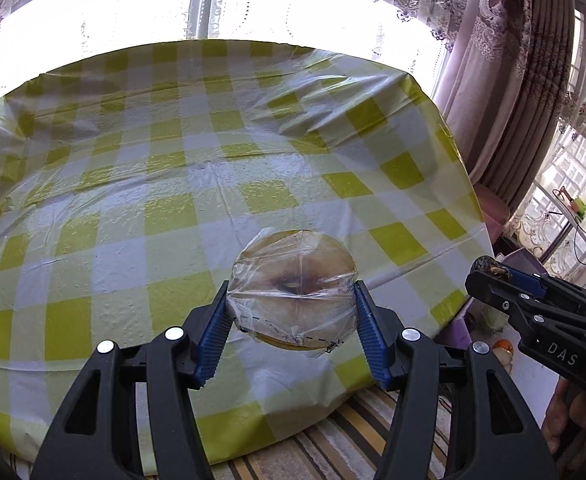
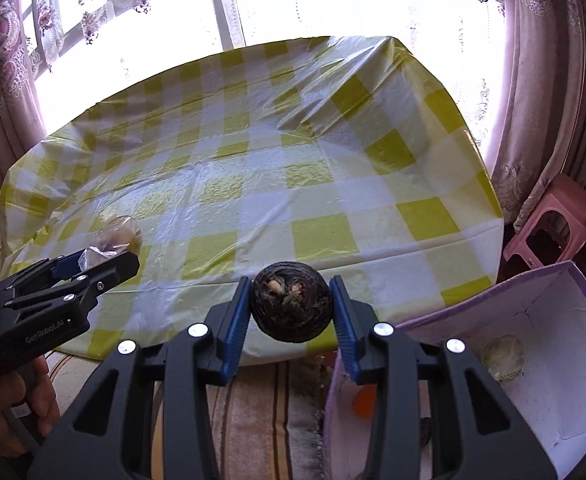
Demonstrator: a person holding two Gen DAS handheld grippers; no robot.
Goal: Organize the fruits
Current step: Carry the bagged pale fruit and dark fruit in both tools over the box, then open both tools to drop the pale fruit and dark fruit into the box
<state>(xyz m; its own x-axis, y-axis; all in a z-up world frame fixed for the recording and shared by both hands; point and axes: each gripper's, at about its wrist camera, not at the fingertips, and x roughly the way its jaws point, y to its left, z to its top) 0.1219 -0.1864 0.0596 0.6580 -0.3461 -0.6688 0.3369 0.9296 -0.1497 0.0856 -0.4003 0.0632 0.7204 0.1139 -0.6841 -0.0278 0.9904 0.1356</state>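
Observation:
My left gripper [image 1: 292,320] is shut on a round tan fruit wrapped in clear plastic film [image 1: 293,280], held above the near edge of the table; it also shows at the left of the right wrist view [image 2: 113,240]. My right gripper [image 2: 291,308] is shut on a dark brown wrinkled round fruit [image 2: 291,300], held over the table's near edge beside a box. That gripper shows in the left wrist view [image 1: 493,270] at the right, with the dark fruit at its tips.
A yellow-and-white checked plastic cloth [image 2: 253,184] covers the table. A purple-edged white box [image 2: 553,320] stands low at the right, holding a pale wrapped fruit [image 2: 501,356] and an orange one [image 2: 365,400]. A pink stool [image 2: 549,220] stands behind it. Curtains hang around.

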